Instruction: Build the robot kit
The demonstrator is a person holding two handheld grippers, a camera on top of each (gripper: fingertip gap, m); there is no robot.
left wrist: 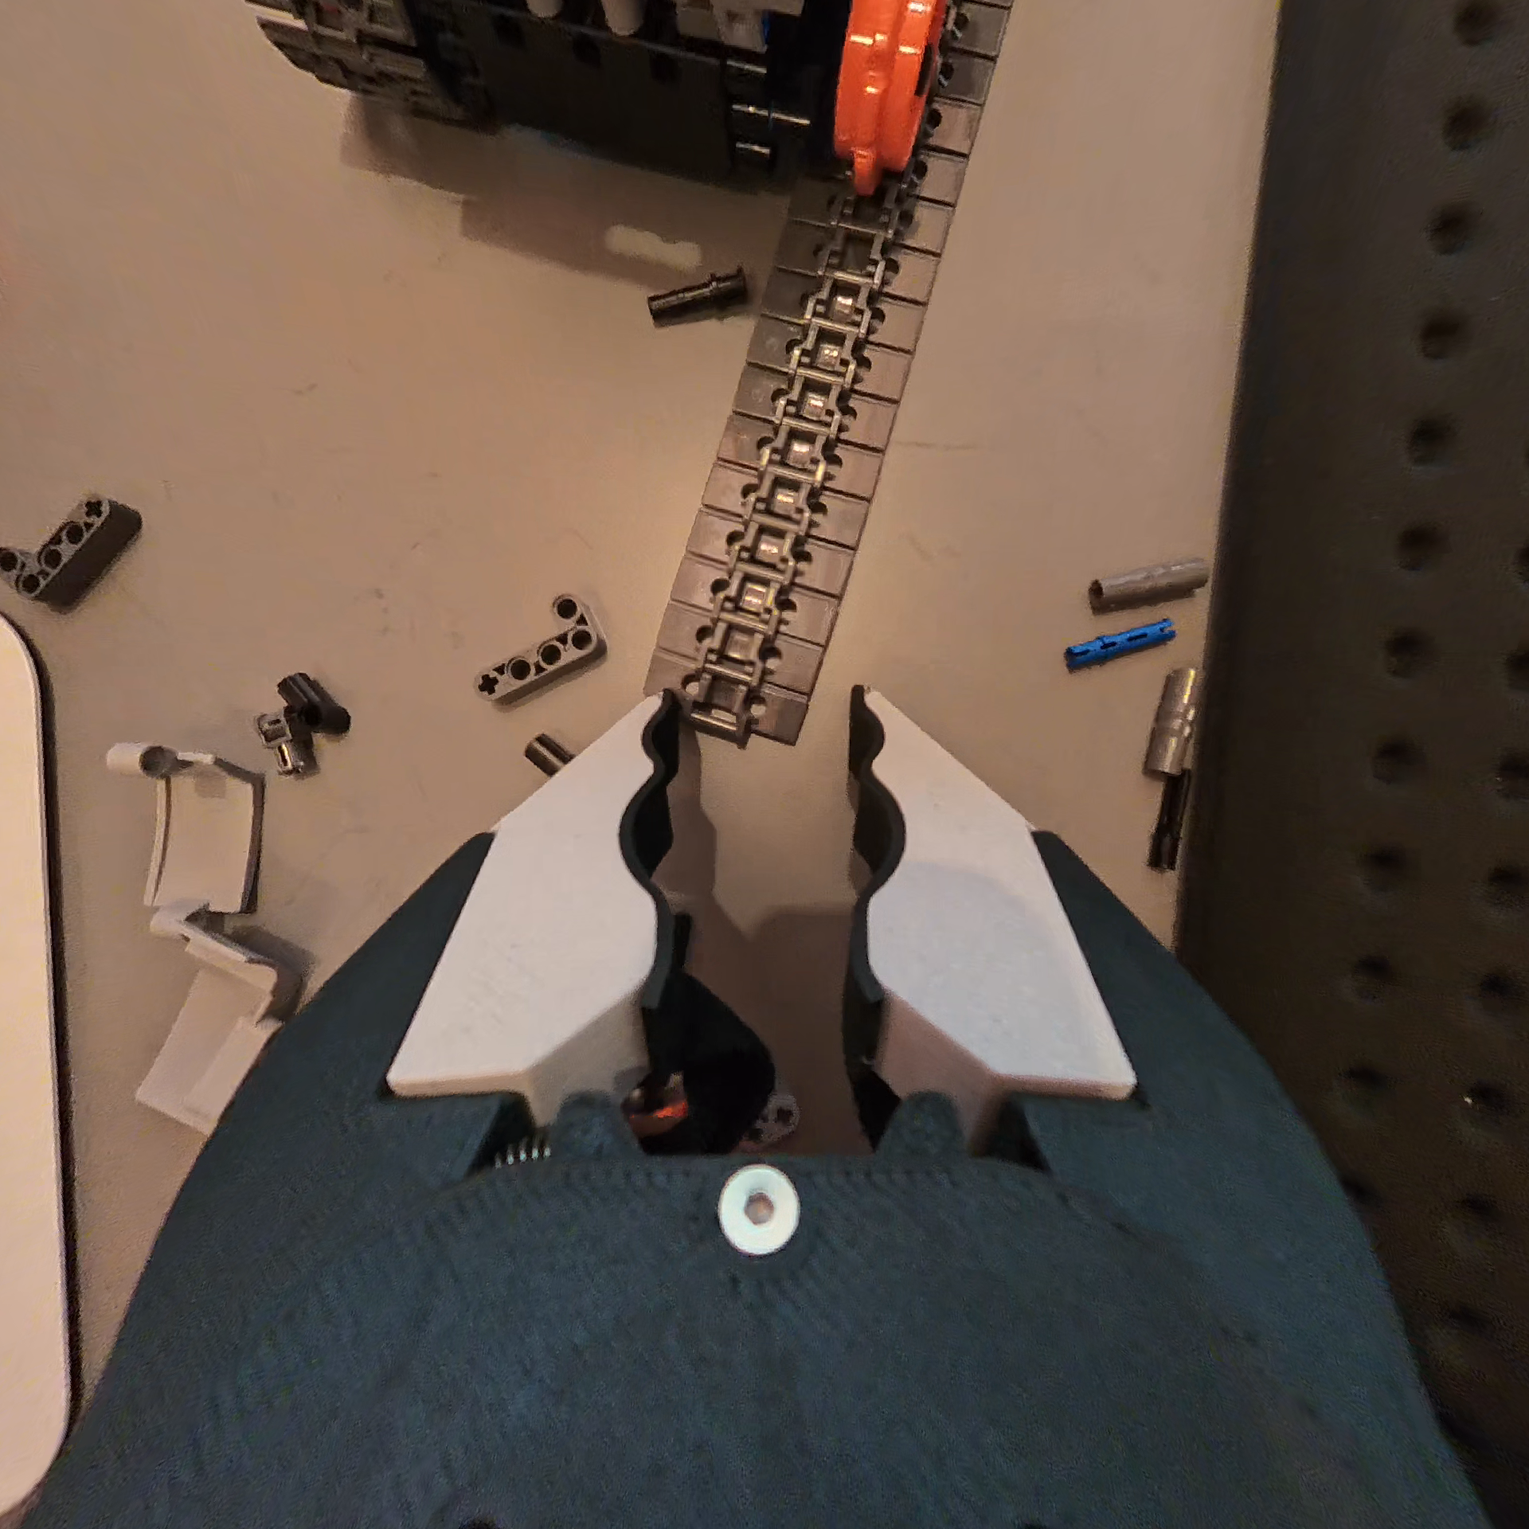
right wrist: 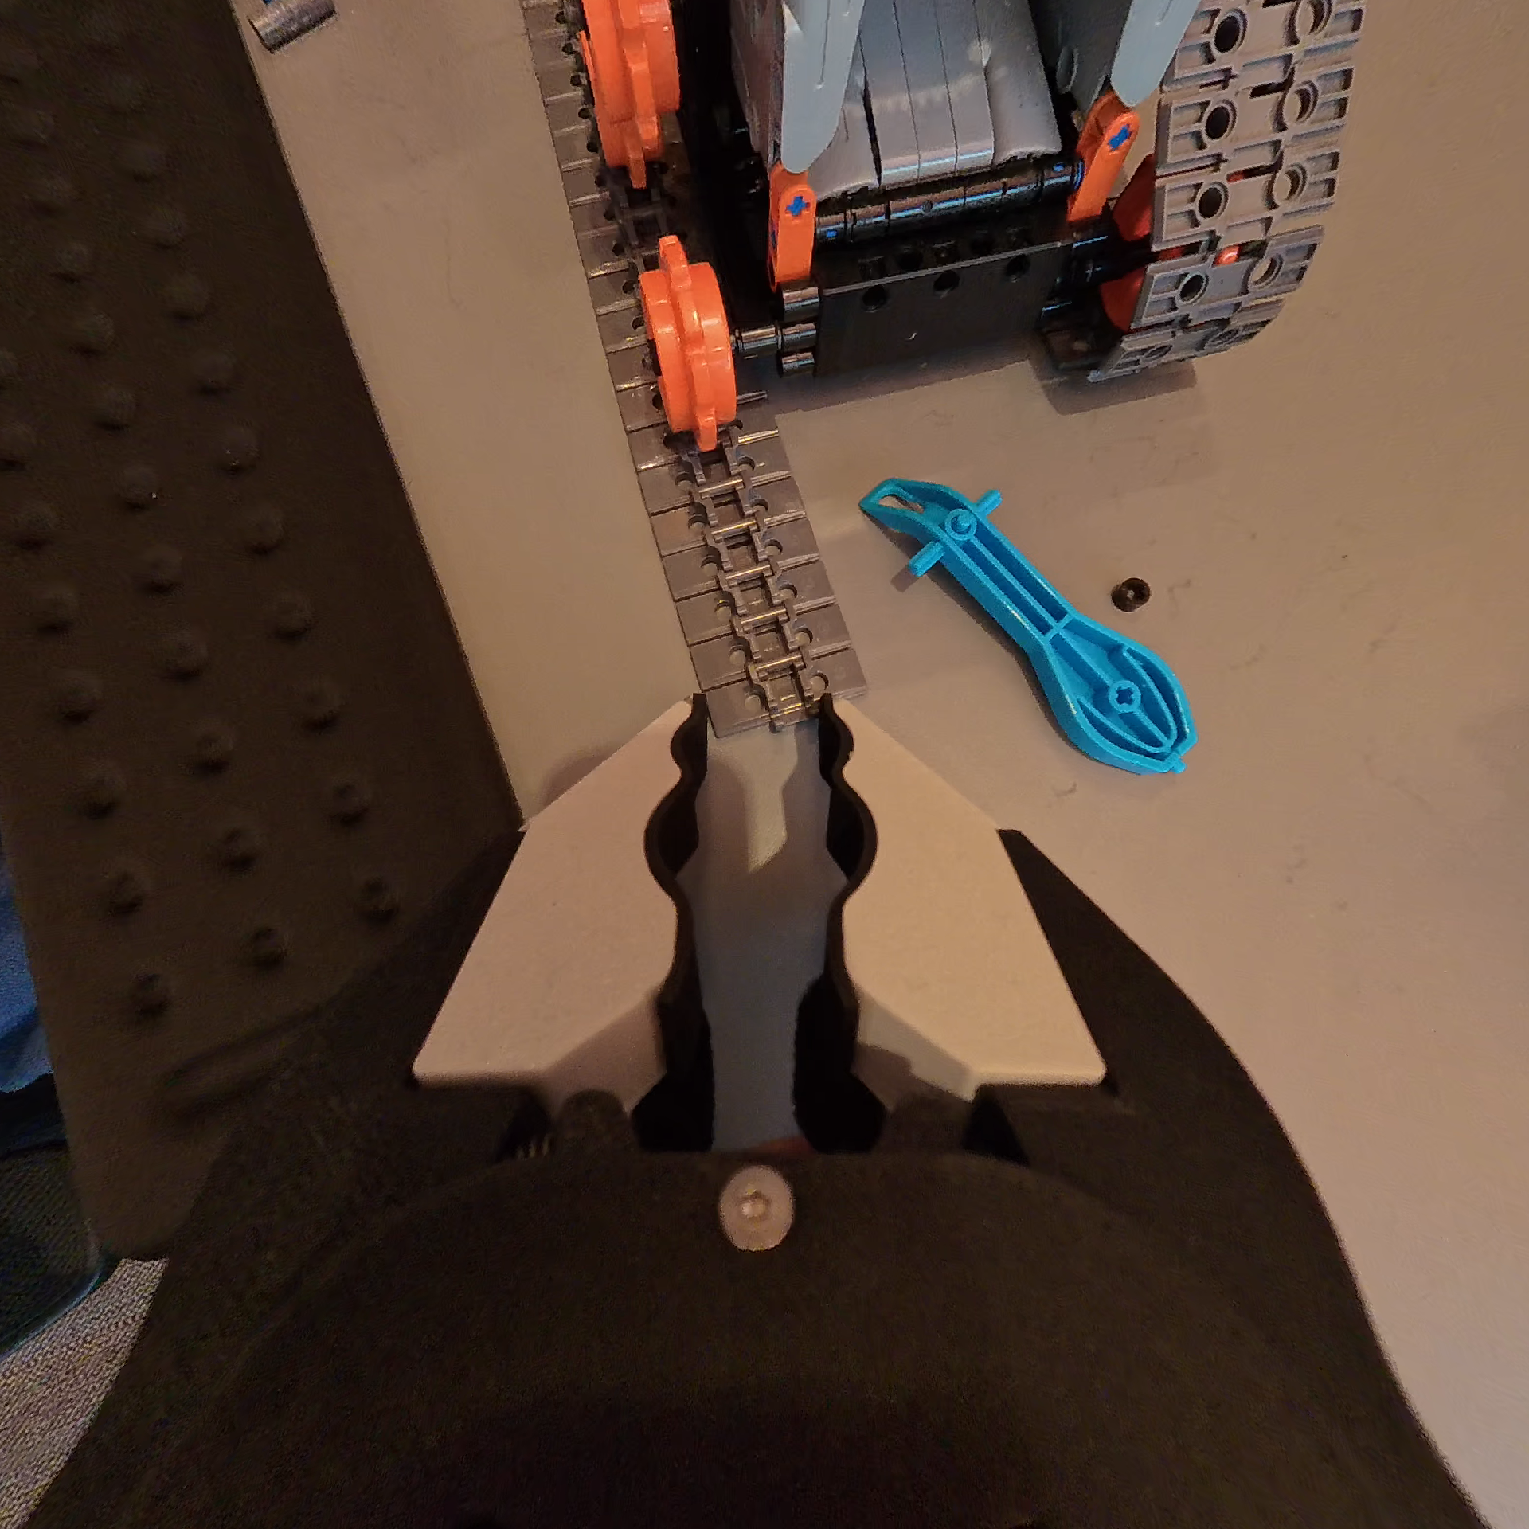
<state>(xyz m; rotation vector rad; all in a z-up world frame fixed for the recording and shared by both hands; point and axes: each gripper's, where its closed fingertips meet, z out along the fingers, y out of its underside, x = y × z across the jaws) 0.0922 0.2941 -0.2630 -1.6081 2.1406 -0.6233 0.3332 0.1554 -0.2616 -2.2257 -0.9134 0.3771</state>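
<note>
A long grey toy track lies flat on the beige table, running from an orange sprocket of a black tracked brick vehicle down to my left gripper. That gripper is open, and the track's end sits between its tips, close to the left finger. In the right wrist view another end of track runs from an orange sprocket of the vehicle to my right gripper. Its jaws stand narrowly apart, tips over the track's end, with bare table between the fingers.
A dark perforated panel stands beside the track, also in the right wrist view. Loose parts lie around: a black pin, a grey L-beam, a blue pin, white curved panels. A blue plastic tool lies right of the track. The grippers' ends are close to 30 centimetres from one another. The orange sprocket is about 12 centimetres from my left fingertips.
</note>
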